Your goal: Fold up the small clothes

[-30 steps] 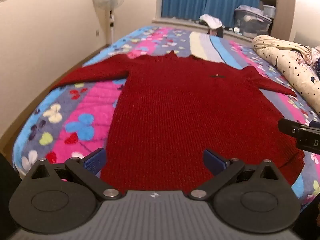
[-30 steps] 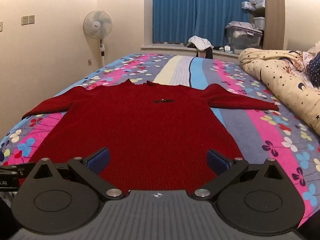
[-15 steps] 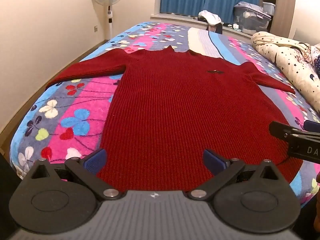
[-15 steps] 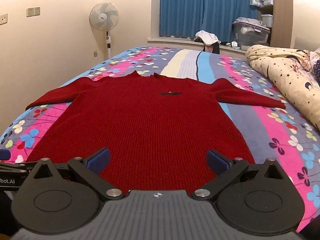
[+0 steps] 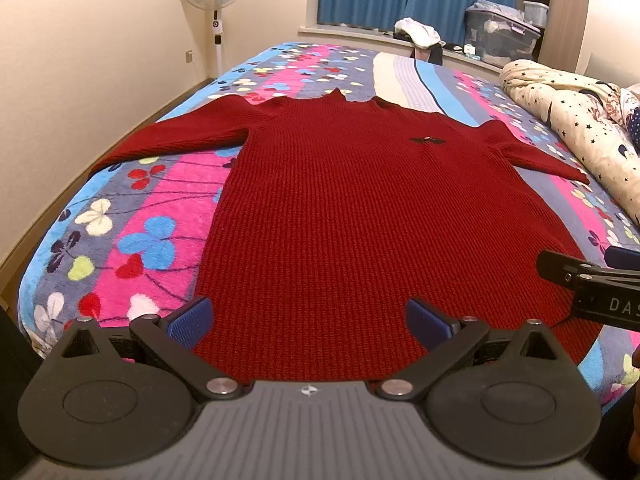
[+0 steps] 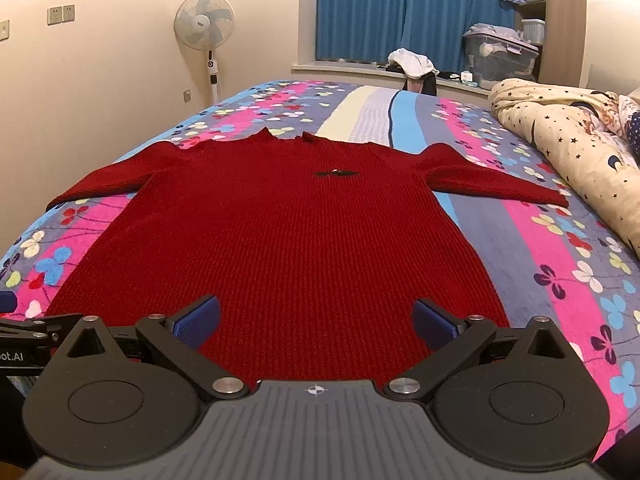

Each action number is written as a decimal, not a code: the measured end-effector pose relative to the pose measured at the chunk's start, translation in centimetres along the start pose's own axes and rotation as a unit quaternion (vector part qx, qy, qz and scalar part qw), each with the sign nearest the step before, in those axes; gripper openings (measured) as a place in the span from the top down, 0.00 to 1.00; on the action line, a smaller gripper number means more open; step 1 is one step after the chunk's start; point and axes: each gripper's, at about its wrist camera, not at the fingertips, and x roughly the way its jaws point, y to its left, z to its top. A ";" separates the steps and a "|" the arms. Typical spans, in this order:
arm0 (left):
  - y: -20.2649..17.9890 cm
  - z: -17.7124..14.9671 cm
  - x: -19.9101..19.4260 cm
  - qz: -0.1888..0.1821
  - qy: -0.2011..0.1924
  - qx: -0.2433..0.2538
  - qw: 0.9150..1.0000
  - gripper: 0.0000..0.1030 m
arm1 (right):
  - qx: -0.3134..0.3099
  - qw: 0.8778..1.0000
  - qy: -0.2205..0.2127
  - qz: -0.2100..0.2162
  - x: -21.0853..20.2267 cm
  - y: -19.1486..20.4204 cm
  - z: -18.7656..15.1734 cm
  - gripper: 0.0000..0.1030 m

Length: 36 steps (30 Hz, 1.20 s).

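While the red sweater (image 5: 360,216) lies flat and face up on the floral bedspread (image 5: 132,240), sleeves spread to either side and its hem nearest the cameras, both tongs hover just short of that hem. The left gripper (image 5: 308,320) and right gripper (image 6: 316,320) each gape wide and hold nothing. A clean fold likely means each pinching a hem corner, both knit layers together, then lifting evenly toward the sweater's collar.
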 end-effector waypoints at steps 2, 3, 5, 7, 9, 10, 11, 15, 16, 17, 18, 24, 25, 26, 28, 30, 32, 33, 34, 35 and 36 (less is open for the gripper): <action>0.0 0.0 0.0 0.000 0.000 0.000 1.000 0.00 | -0.001 1.000 0.001 -0.001 0.0 0.1 0.1 0.03; 0.0 0.0 0.0 0.000 0.000 0.000 1.000 0.00 | -0.001 1.000 0.002 -0.001 0.0 0.1 0.1 0.05; 0.0 0.0 0.0 0.000 0.000 0.000 1.000 0.01 | 0.000 1.000 0.002 -0.001 0.0 0.0 0.1 0.05; -0.1 0.0 0.0 0.000 0.000 0.001 1.000 0.01 | 0.001 1.000 0.002 -0.001 -0.1 0.0 0.0 0.05; -0.1 0.0 0.0 0.000 0.000 0.001 1.000 0.01 | 0.001 1.000 0.001 -0.001 -0.1 0.0 0.0 0.05; -0.1 0.0 0.0 0.000 0.000 0.001 1.000 0.01 | 0.001 1.000 0.001 -0.001 -0.1 0.0 0.0 0.05; -0.1 0.0 0.0 0.000 0.000 0.002 1.000 0.01 | 0.001 1.000 0.001 -0.001 -0.1 0.0 0.0 0.05; -0.2 0.0 0.0 0.000 0.000 0.003 1.000 0.01 | 0.001 1.000 0.002 -0.001 -0.1 0.1 0.1 0.05; -0.2 0.0 0.0 0.000 0.000 0.003 1.000 0.01 | 0.001 1.000 0.002 -0.001 -0.1 0.1 0.1 0.05; -0.2 0.0 0.0 0.000 0.000 0.003 1.000 0.01 | 0.000 1.000 0.002 -0.001 -0.1 0.1 0.1 0.05; -0.3 0.0 0.0 -0.001 0.001 0.003 1.000 0.01 | 0.001 1.000 0.002 -0.001 -0.1 0.0 0.1 0.06; -0.2 0.0 0.0 0.000 0.000 0.003 1.000 0.01 | 0.000 1.000 0.001 -0.001 -0.1 0.0 0.0 0.06; -0.3 0.0 0.0 0.000 0.001 0.003 1.000 0.01 | 0.000 1.000 0.001 -0.001 0.0 0.0 0.1 0.06; -0.3 0.0 0.0 0.000 0.001 0.003 1.000 0.01 | -0.001 1.000 0.001 -0.001 0.0 0.0 0.1 0.06; -0.3 0.0 0.0 0.000 0.000 0.003 1.000 0.01 | -0.001 1.000 0.001 -0.001 0.0 0.0 0.0 0.06; -0.3 0.0 0.0 0.000 0.000 0.004 1.000 0.01 | -0.002 1.000 0.000 -0.001 -0.1 -0.1 0.0 0.06; -0.4 0.0 0.0 0.000 0.000 0.005 1.000 0.00 | -0.003 1.000 0.000 0.000 0.0 0.0 0.1 0.06; -0.4 0.0 0.0 0.000 0.000 0.005 1.000 0.00 | -0.004 1.000 0.000 0.000 0.0 0.0 0.1 0.06; -0.4 0.0 0.0 0.000 0.000 0.004 1.000 0.00 | -0.004 1.000 0.001 0.000 0.0 0.0 0.1 0.06; -0.4 0.0 0.0 -0.001 0.000 0.004 1.000 0.01 | -0.004 1.000 0.001 -0.001 0.0 0.1 0.1 0.07; -0.4 0.0 -0.1 -0.002 -0.002 0.004 1.000 0.01 | -0.004 1.000 0.002 -0.001 0.0 0.0 0.1 0.09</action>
